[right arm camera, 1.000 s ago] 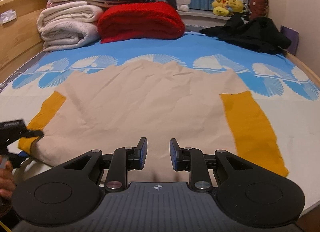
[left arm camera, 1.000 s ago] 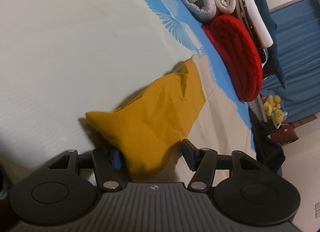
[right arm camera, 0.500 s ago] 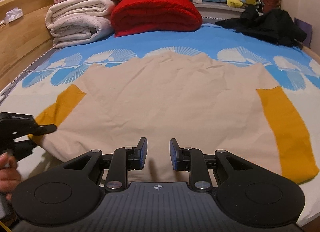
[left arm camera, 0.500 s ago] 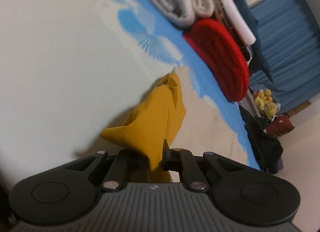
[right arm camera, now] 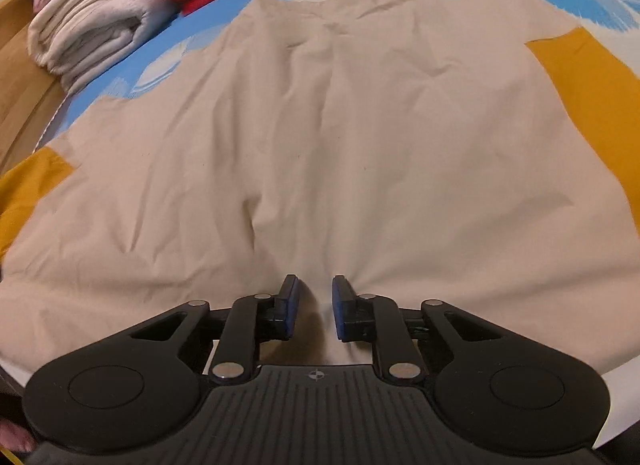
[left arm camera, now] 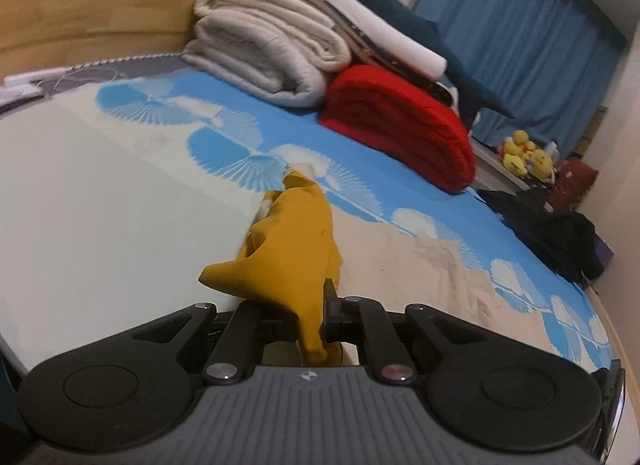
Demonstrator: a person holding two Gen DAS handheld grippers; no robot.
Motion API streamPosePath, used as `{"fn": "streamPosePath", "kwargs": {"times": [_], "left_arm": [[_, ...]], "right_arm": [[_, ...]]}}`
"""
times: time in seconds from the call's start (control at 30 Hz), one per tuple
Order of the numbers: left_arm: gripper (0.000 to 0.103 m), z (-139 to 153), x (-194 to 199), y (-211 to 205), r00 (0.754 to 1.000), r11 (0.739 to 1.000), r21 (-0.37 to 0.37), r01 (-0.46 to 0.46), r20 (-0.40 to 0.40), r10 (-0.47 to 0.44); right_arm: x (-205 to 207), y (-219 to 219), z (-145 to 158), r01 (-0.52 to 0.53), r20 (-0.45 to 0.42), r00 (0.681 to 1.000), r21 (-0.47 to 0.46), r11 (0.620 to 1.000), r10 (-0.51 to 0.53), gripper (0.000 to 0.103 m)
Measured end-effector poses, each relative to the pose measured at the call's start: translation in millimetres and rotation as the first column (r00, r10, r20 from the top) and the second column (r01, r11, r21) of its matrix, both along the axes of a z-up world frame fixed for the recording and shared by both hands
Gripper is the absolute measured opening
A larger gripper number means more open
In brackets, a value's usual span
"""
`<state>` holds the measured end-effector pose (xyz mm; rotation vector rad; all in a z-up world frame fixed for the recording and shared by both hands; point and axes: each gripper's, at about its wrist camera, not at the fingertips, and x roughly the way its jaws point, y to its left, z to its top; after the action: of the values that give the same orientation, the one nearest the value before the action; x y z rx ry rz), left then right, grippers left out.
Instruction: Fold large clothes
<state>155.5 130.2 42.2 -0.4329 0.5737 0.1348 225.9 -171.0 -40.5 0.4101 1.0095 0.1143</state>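
A large beige shirt (right arm camera: 340, 137) with mustard-yellow sleeves lies spread flat on the bed. My left gripper (left arm camera: 310, 317) is shut on the left yellow sleeve (left arm camera: 296, 249) and holds it lifted and bunched above the sheet; the beige body (left arm camera: 432, 265) shows to its right. That sleeve shows at the left edge of the right wrist view (right arm camera: 28, 193). The other yellow sleeve (right arm camera: 592, 85) lies flat at the right. My right gripper (right arm camera: 313, 303) is open, low over the shirt's near hem, with nothing between its blue pads (right arm camera: 290, 305).
A stack of folded beige blankets (left arm camera: 272, 53) and a red blanket (left arm camera: 404, 129) sit at the head of the bed by a wooden headboard (left arm camera: 88, 5). Dark clothes (left arm camera: 552, 225) and plush toys (left arm camera: 524, 157) lie at the far side by blue curtains (left arm camera: 528, 49).
My left gripper closed on the yellow sleeve and lifted it. My right gripper moved forward and down over the shirt's near hem.
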Motion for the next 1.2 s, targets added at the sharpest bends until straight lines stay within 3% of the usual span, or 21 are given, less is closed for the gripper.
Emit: {"fn": "streamPosePath", "kwargs": {"times": [0.17,0.3,0.37,0.5,0.63,0.73,0.8,0.9,1.0,1.1,1.17,1.2], "left_arm": [[0.010,-3,7,2,0.999,0.999,-0.016,-0.035,-0.038,0.035],[0.010,0,7,-1,0.998,0.999,-0.004,-0.049,-0.047,0.049],[0.010,4,7,-8,0.998,0.999,0.013,-0.044,-0.041,0.045],[0.010,16,6,-30,1.000,0.998,0.054,-0.017,-0.016,0.018],[0.009,37,4,-72,0.997,0.990,0.124,0.071,0.027,-0.075],[0.008,55,4,-116,0.986,0.973,0.176,0.150,0.050,-0.161],[0.008,68,5,-151,0.974,0.958,0.202,0.202,0.063,-0.219],[0.008,82,3,-211,0.949,0.928,0.246,0.279,0.074,-0.305],[0.008,86,-3,-283,0.909,0.879,0.297,0.372,0.077,-0.410],[0.008,71,-10,-358,0.847,0.800,0.345,0.491,0.028,-0.531],[0.012,49,-8,-395,0.801,0.751,0.325,0.575,-0.039,-0.597],[0.025,35,-3,-408,0.766,0.724,0.275,0.632,-0.079,-0.638]], "right_arm": [[-11,2,10,-0.022,0.043,0.999,-0.042,0.999,0.024,0.017],[-33,-13,44,-0.019,0.210,0.977,-0.069,0.997,0.033,0.020],[-47,-31,71,-0.027,0.328,0.943,-0.086,0.996,0.054,0.024],[-72,-92,130,0.004,0.556,0.828,-0.149,0.989,0.080,0.036],[-92,-156,159,0.090,0.682,0.716,-0.300,0.950,0.148,0.037],[-109,-199,157,0.147,0.705,0.697,-0.319,0.936,0.130,0.037],[-116,-224,146,0.168,0.689,0.718,-0.314,0.935,0.102,0.037],[-133,-247,143,0.187,0.690,0.720,-0.305,0.934,0.081,0.036],[-148,-267,140,0.188,0.680,0.729,-0.307,0.933,0.077,0.036],[-160,-288,135,0.198,0.672,0.738,-0.294,0.935,0.055,0.036],[-164,-301,131,0.206,0.664,0.747,-0.281,0.937,0.034,0.037],[-164,-302,130,0.206,0.662,0.749,-0.273,0.939,0.028,0.037]]}}
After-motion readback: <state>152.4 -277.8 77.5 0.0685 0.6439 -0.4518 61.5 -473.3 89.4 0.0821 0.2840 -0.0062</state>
